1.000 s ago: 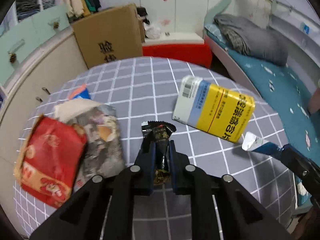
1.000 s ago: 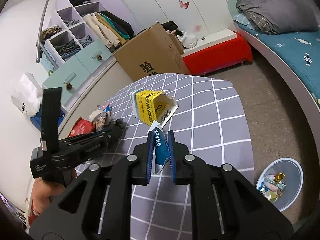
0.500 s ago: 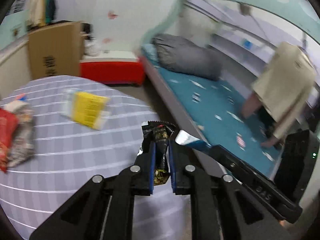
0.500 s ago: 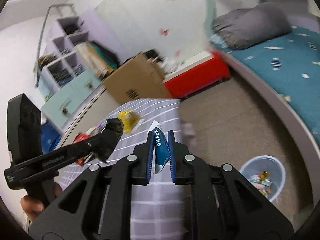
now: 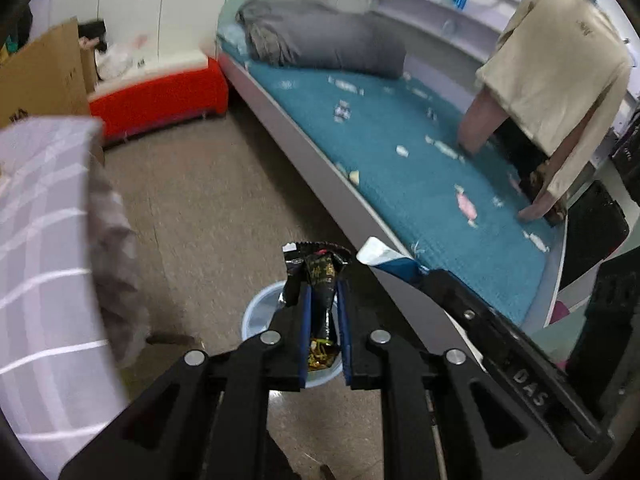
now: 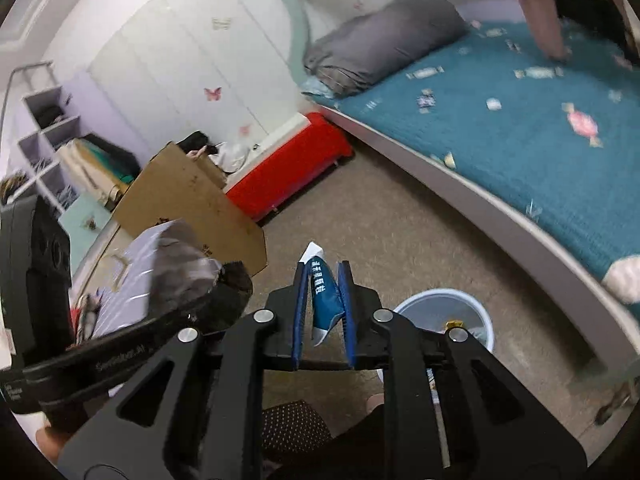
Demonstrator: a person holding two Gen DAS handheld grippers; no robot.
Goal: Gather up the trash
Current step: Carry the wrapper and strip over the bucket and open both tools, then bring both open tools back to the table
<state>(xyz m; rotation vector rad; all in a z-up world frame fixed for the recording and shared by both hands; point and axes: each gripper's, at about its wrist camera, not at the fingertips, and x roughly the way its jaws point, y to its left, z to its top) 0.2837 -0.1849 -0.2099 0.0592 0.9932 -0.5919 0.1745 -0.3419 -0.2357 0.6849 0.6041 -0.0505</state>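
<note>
My left gripper (image 5: 323,292) is shut on a black snack wrapper (image 5: 320,272) and hangs over the floor, just above a light blue bin (image 5: 256,316). In the right wrist view the bin (image 6: 420,300) stands on the floor ahead to the right, with some trash inside. My right gripper (image 6: 324,280) has its jaws opening. A blue and white wrapper (image 6: 326,298) sits loose and tilted between them. In that view the left gripper (image 6: 236,280) reaches in from the left. The right gripper's tip (image 5: 424,276) and its wrapper (image 5: 380,254) show beside my left one.
The table with a grey checked cloth (image 5: 44,240) lies to the left, trash still on it (image 6: 82,312). A bed with a teal cover (image 5: 420,184) runs along the right. A person in a beige top (image 5: 560,72) leans on it. A red bench (image 6: 288,172) and a cardboard box (image 6: 192,196) stand behind.
Both grippers swung right, off the table and down over the floor towards the bin. The right jaws have widened around the blue wrapper. The left still grips the black wrapper.
</note>
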